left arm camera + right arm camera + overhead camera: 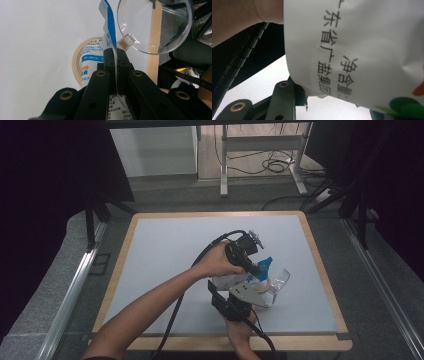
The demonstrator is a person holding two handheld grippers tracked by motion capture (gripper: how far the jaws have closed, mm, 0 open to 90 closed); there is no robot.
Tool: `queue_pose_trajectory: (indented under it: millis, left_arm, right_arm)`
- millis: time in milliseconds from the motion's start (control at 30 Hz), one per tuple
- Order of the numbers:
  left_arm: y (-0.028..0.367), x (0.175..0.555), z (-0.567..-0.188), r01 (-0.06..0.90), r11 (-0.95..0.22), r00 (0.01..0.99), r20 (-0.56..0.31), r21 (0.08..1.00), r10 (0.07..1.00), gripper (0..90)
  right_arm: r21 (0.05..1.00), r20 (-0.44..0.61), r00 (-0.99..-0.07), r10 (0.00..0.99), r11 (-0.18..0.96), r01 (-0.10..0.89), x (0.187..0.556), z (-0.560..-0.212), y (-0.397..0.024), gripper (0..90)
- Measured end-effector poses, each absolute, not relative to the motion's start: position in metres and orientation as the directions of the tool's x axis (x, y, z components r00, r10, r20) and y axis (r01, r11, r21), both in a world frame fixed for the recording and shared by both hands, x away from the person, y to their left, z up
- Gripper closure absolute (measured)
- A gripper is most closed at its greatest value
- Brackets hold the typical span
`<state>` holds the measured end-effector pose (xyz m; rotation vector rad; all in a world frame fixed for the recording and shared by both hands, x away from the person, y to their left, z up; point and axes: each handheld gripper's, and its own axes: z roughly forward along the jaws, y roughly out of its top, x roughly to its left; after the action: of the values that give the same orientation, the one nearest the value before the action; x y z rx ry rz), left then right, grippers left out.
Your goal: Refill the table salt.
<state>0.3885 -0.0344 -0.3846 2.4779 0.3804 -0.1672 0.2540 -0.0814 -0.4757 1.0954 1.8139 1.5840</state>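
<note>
Bag (240,285) pinched between both grippers: left gripper (116,56) clamped on top edge, right gripper (235,306) clasping lower body; clear cup (155,25) just beyond bag's top, tape roll (77,60) underneath

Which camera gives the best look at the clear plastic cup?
The left gripper view: the clear cup is close, its round rim and small handle plain. The high view shows it small beside the white bag. The right gripper view gives the bag's print.
</note>
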Motion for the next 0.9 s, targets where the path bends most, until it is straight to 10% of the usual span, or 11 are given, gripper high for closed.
queue_pose_trajectory:
  millis: [900]
  left_arm:
    - [-0.0336, 0.3893, -0.3831, 0.305, -0.772, 0.952, -0.205, 0.558, 0.228, 90.0]
  right_arm:
    - [0.969, 0.146, -0.559, 0.816, -0.004, 0.247, 0.2534, -0.4744, -0.0816, 55.9]
